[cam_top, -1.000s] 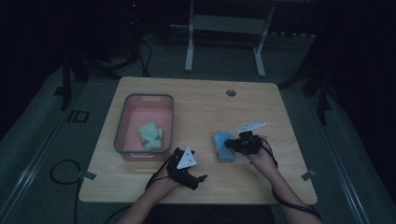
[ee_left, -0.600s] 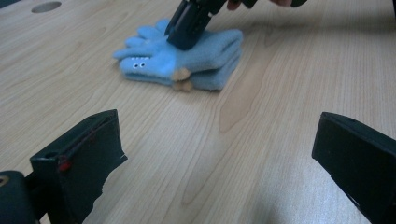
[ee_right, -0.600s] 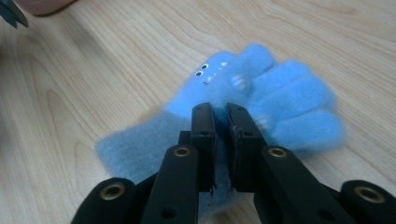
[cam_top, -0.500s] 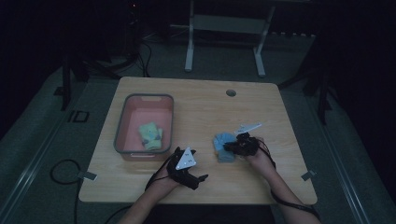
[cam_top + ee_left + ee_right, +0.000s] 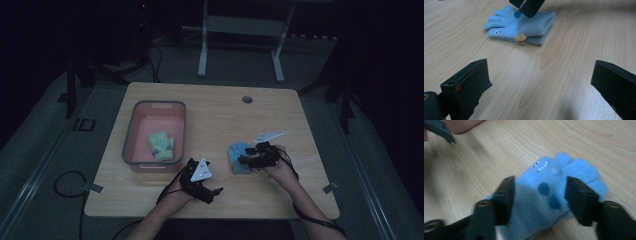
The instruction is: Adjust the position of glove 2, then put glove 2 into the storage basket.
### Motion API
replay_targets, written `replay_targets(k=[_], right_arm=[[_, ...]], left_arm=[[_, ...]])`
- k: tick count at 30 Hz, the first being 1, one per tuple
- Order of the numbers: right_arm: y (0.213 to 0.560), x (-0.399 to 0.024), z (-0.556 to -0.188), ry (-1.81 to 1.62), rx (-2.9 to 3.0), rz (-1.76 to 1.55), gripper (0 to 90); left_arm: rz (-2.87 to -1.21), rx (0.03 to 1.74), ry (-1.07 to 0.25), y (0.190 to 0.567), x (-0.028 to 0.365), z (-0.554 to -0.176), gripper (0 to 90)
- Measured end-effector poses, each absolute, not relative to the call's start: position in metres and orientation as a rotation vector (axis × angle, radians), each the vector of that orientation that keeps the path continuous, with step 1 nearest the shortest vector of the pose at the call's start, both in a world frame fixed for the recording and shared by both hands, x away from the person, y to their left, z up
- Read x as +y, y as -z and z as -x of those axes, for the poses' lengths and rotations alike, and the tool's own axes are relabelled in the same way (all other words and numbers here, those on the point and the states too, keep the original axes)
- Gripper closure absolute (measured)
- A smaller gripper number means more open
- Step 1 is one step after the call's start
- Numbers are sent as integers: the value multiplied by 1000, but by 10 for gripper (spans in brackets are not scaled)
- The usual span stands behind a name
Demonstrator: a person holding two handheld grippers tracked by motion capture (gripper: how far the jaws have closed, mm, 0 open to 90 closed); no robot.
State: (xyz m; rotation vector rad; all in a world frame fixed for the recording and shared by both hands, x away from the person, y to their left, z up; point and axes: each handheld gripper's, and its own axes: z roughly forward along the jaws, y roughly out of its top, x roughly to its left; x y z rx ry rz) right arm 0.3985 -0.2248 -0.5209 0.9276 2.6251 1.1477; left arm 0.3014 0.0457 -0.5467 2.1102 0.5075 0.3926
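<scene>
The right gripper (image 5: pixel 540 195) is seen released, jaws just opened, above the blue glove (image 5: pixel 559 192) on the worktop (image 5: pixel 215 115). The left gripper (image 5: pixel 202 182) — released too — is held at the glove's eight o'clock.

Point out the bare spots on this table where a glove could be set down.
The far half of the table is bare, from the pink bin across to the small round hole. The strip between the bin and the blue gloves is free too. The near edge is crowded by the left gripper and the right gripper.

table (image 5: pixel 220 115) centre – bare, passable | left – pink bin (image 5: pixel 131 131) (walled) blocks
</scene>
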Motion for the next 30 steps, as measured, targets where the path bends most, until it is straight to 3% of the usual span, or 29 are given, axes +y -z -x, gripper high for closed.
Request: replay_targets(k=[5,8,30], right_arm=[[520,-229,-397,-1211,2674,-890,176],[521,-231,-397,-1176,2664,-878,141],[505,-262,-389,-1229,2549,-887,112]], left_arm=[[-2111,518,-388,547,46,-302,19],[-2112,526,-380,547,46,-303,19],[-2111,483,-332,537,36,-303,19]])
